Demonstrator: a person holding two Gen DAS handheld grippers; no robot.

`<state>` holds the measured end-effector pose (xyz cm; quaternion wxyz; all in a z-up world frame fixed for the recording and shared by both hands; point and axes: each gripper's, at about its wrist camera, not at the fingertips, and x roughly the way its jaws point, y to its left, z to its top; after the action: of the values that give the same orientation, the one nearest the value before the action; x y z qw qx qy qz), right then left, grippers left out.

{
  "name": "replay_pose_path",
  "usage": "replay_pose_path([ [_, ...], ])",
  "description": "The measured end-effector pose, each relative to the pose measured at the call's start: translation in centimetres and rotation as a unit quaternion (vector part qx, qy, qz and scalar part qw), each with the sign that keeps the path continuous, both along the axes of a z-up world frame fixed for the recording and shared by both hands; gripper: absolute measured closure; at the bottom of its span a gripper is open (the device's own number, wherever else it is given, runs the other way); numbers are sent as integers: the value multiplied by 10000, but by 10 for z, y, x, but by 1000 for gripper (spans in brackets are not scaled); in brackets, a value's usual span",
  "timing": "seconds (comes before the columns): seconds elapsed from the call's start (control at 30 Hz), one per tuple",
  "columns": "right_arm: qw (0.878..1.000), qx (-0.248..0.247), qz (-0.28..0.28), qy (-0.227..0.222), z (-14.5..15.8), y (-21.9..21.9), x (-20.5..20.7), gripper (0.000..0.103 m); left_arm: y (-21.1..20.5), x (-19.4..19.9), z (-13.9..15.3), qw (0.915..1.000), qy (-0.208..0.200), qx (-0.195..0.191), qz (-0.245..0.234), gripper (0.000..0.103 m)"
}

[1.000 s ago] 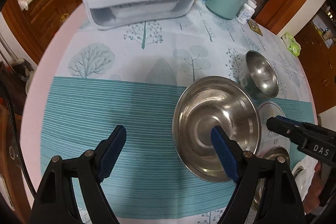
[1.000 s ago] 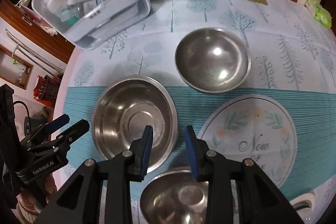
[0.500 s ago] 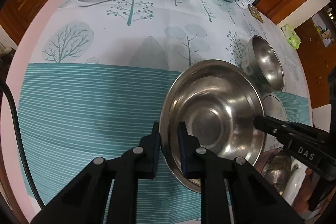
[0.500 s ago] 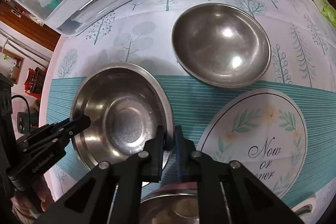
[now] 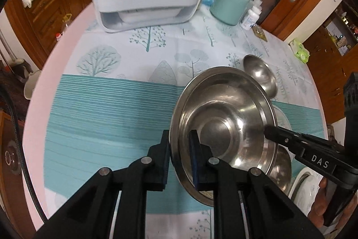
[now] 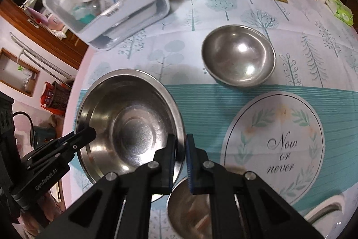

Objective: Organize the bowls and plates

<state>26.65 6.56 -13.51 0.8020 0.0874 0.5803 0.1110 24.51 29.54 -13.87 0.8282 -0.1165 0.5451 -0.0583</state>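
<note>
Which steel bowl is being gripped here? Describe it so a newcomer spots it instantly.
On the tree-print tablecloth, look at the teal striped band left of the "Now or never" plate. The wide steel bowl there has a flat stepped base, unlike the smaller round-bottomed bowl behind.

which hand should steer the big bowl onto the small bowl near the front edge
Right, probably. Both grippers pinch the big bowl at opposite rims, but the right gripper sits directly over the small bowl, while the left gripper holds the rim farthest from it. The left only needs to follow.
</note>
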Motion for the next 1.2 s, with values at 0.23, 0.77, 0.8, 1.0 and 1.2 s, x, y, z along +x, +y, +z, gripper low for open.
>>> replay_pose_path([
  [0.23,9994,150,138,-283,24,-2,-49,94,1,-56,31,9998,-168,3,-105,90],
  [0.77,9957,-212,848,-309,39,-57,-186,93,-81,-197,43,9987,154,287,-382,90],
  [0.8,9955,-234,859,-312,39,-62,-191,93,-87,-203,41,9986,175,303,-409,90],
  [1.0,9957,-270,872,-172,29,-90,-224,92,-117,-227,33,9975,290,384,-526,90],
  [1.2,9950,-352,934,-65,17,-106,-243,92,-138,-236,23,9960,422,396,-676,90],
])
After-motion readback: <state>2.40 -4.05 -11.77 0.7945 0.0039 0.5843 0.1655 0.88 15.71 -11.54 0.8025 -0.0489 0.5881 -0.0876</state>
